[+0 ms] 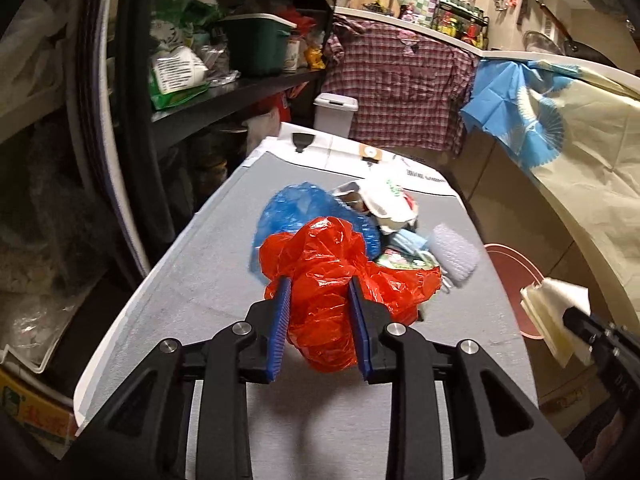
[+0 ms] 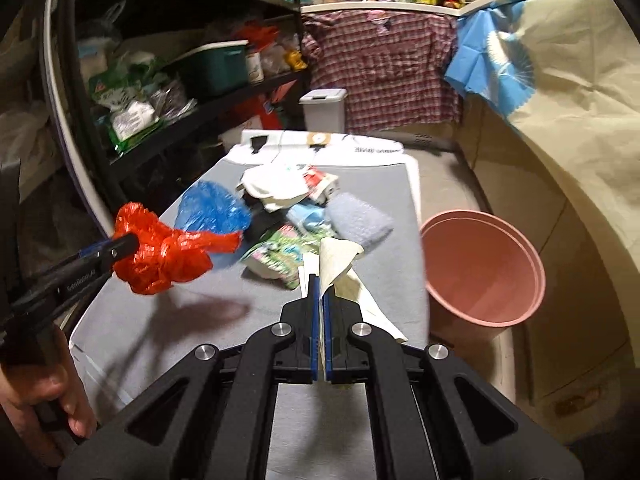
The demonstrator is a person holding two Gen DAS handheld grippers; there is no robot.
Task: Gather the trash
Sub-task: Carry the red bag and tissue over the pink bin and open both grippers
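Landmark: the grey table top (image 1: 208, 280), with the trash heap at its middle.
Shelves: a dark rack (image 1: 240, 88) stands left of the table, crammed with packets and a green tub (image 1: 256, 42).
Left gripper (image 1: 320, 292): over the near part of the table, its blue pads pressed on a crumpled red plastic bag (image 1: 320, 280), which hangs clear above the grey top.
Trash heap: beyond the red bag lie a blue bag (image 1: 288, 208), white crumpled paper (image 1: 388, 200), a printed wrapper (image 2: 276, 252) and a pale knitted pad (image 1: 456, 252).
Right gripper (image 2: 320, 292): at the table's right side, jaws nearly together on a folded cream paper (image 2: 340, 264).
Bin: a pink bucket (image 2: 480, 272) stands just off the table's right edge.
Behind the table: a small white lidded bin (image 1: 334, 114) and a hanging plaid shirt (image 1: 400, 88).
Hard to tell: the heap's smaller pieces overlap and blur; the person's hand (image 2: 44, 392) is cut off at the frame's edge.
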